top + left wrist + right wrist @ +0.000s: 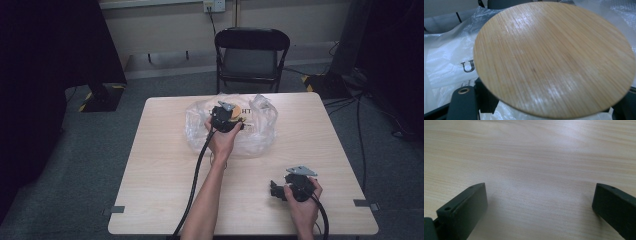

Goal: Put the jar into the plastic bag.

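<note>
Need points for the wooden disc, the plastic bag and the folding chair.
wooden disc (554, 58), left gripper view, middle of its flat face
plastic bag (260, 135), high view, clear right part lying on the table
folding chair (250, 62), high view, seat pad

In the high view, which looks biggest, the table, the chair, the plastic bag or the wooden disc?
1. table
2. chair, though it stands farther off, so it may be larger than it seems
3. plastic bag
4. wooden disc, mostly hidden by the left claw
</note>
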